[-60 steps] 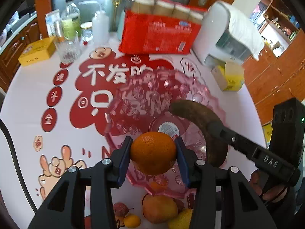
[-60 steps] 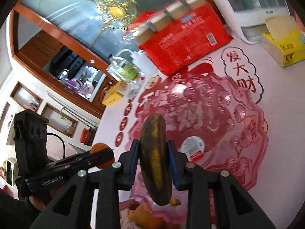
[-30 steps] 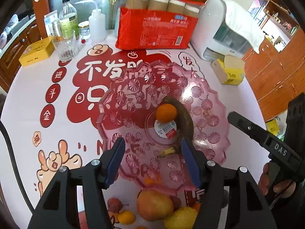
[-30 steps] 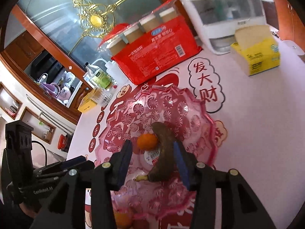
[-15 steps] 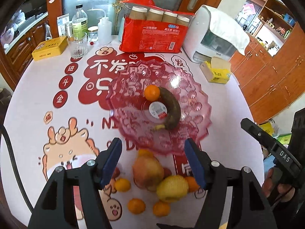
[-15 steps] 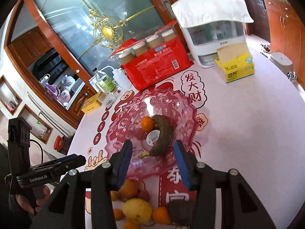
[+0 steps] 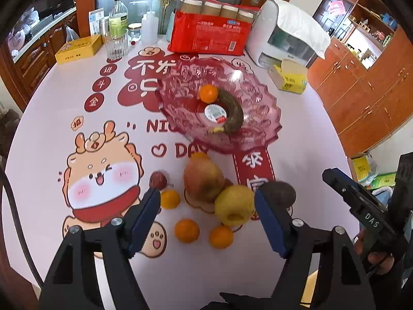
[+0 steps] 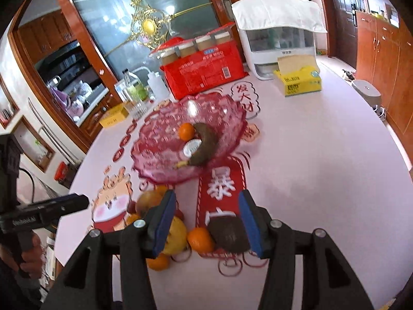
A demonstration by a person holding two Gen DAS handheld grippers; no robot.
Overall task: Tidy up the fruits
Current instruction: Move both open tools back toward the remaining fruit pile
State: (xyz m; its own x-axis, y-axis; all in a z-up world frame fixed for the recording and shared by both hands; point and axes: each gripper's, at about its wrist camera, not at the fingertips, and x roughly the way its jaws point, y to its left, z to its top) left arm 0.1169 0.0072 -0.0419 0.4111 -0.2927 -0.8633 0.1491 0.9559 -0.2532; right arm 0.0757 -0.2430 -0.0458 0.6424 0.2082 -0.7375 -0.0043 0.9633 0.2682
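Note:
A pink glass fruit bowl (image 7: 260, 118) (image 8: 155, 165) holds an orange (image 7: 208, 93) (image 8: 187, 131) and a dark overripe banana (image 7: 233, 113) (image 8: 206, 142). Loose fruit lies in front of the bowl: a red-green apple (image 7: 204, 178), a yellow apple (image 7: 234, 204), a dark avocado (image 7: 277, 193) (image 8: 228, 233), several small oranges (image 7: 187, 230) (image 8: 200, 239) and a small reddish fruit (image 7: 158, 180). My left gripper (image 7: 206, 217) is open and empty above the loose fruit. My right gripper (image 8: 206, 223) is open and empty, with the avocado between its fingers' line of sight.
A red pack of paper cups (image 7: 210, 32), a white appliance (image 7: 286, 35), a yellow tissue box (image 7: 289, 80), a glass (image 7: 117, 44), bottles and a yellow tin (image 7: 78, 49) stand at the table's far side. The table edge runs close at the right.
Both grippers let go of the orange and the banana into the bowl, opened, and pulled back toward the near edge over the loose fruit.

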